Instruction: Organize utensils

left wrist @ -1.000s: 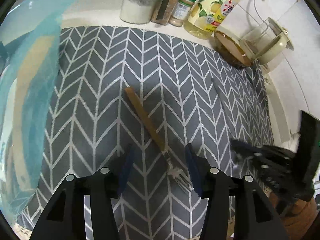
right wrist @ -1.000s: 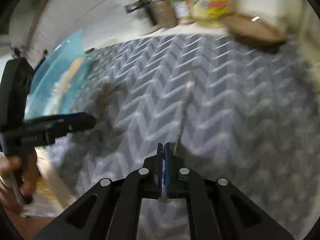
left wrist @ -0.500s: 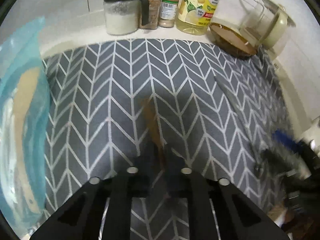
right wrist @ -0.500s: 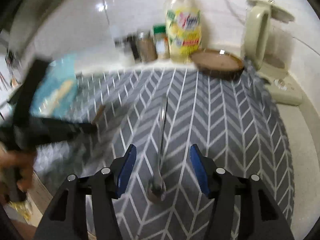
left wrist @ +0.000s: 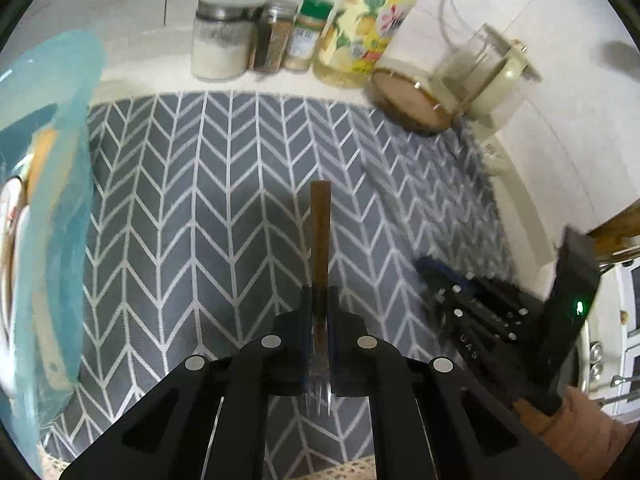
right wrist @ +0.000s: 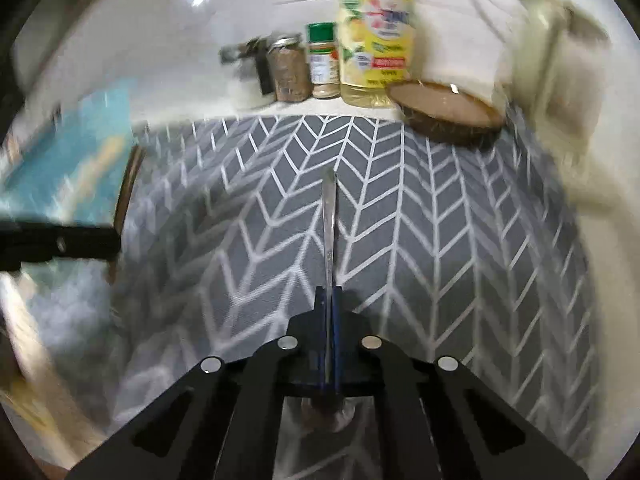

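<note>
Since earlier, my left gripper [left wrist: 319,300] jaws lifted, pinching the wooden-handled fork [left wrist: 320,236]; right gripper [right wrist: 329,300] jaws just closed on the slim steel spoon [right wrist: 329,216].

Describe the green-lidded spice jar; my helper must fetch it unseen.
Behind the grey herringbone mat, containers line the white wall. The green-lidded spice jar stands between a brown spice jar and the yellow bottle. Only it has a green lid.

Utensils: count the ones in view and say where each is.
2. The wooden-handled fork is clamped in the left gripper; the metal spoon is clamped in the right gripper. Others may lie out of view.
</note>
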Tool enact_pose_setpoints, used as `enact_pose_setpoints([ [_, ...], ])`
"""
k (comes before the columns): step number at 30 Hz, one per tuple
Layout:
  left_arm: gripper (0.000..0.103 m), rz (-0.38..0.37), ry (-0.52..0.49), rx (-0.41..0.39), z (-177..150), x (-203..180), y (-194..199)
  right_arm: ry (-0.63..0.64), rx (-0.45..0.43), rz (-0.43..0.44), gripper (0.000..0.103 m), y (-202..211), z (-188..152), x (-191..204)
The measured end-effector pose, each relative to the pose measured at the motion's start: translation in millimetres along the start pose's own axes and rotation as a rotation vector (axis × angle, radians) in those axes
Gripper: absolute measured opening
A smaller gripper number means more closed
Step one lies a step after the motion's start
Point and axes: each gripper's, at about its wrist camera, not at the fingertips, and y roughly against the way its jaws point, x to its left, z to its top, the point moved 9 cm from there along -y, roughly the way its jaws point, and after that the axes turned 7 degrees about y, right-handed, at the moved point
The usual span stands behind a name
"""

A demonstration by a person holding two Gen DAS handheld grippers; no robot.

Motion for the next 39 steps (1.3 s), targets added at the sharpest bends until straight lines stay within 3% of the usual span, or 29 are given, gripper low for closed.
enact_pose_setpoints([
  [4,0.007,-0.039,0.009,-0.036,8,-1,28,-0.348,-0.021,0.259,0.003,14,3,-7],
  [9,0.007,-0.063,0.019,-0.079,21,4,57,-0.505,-0.073,0.376,0.003,35,15,-1],
  [14,0.007,-0.096,0.034,-0.137,37,11,98,-0.486,-0.129,0.412,0.003,58,43,21],
  [19,0.007,-0.112,0.05,-0.211,54,40,164,-0.389,-0.198,0.481,0.003,84,99,77],
  [24,0.008,0.01,0.064,-0.231,68,109,197,-0.267,-0.191,0.549,0.003,76,143,166],
  [27,0.008,0.074,0.086,-0.186,71,157,188,-0.216,-0.158,0.536,0.003,56,153,208],
  [30,0.008,0.123,0.079,-0.108,71,198,160,-0.162,-0.091,0.439,0.003,19,153,248],
  [39,0.009,0.113,0.05,0.049,75,238,97,-0.022,0.135,0.17,0.004,-50,123,294],
])
